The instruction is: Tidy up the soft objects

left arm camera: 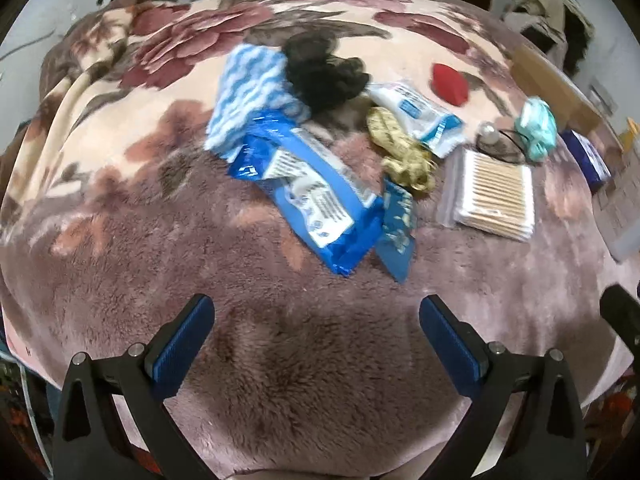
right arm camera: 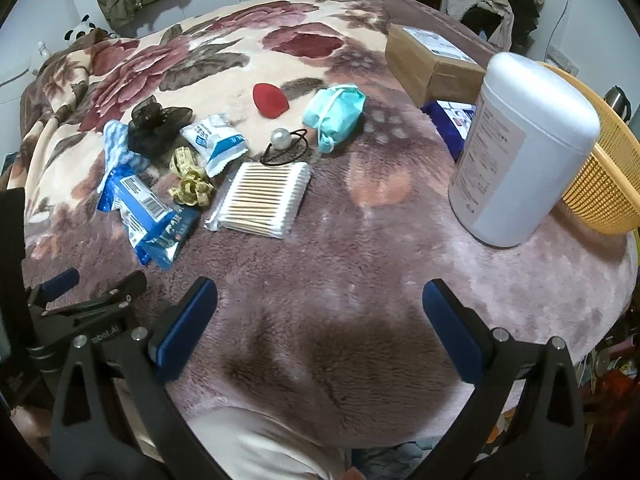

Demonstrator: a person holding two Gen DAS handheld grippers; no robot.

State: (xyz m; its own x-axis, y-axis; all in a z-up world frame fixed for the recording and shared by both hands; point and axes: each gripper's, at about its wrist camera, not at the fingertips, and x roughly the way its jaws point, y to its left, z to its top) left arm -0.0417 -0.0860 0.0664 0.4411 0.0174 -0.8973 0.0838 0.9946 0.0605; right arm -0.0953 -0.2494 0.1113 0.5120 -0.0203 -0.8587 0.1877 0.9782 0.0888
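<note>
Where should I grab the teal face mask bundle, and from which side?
Take the teal mask bundle across its narrower width, coming from above. It lies as a soft rolled oblong, apart from the pearl hair tie, so jaws can likely straddle and squeeze it.

Dim indoor light, strong fisheye bend.
Soft shadow pooled on blanket [right arm camera: 320, 344] ahead; left view smeared, corners black.

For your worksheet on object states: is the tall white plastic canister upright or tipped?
Upright: the tall white plastic canister stands on its base on the plush blanket.
</note>
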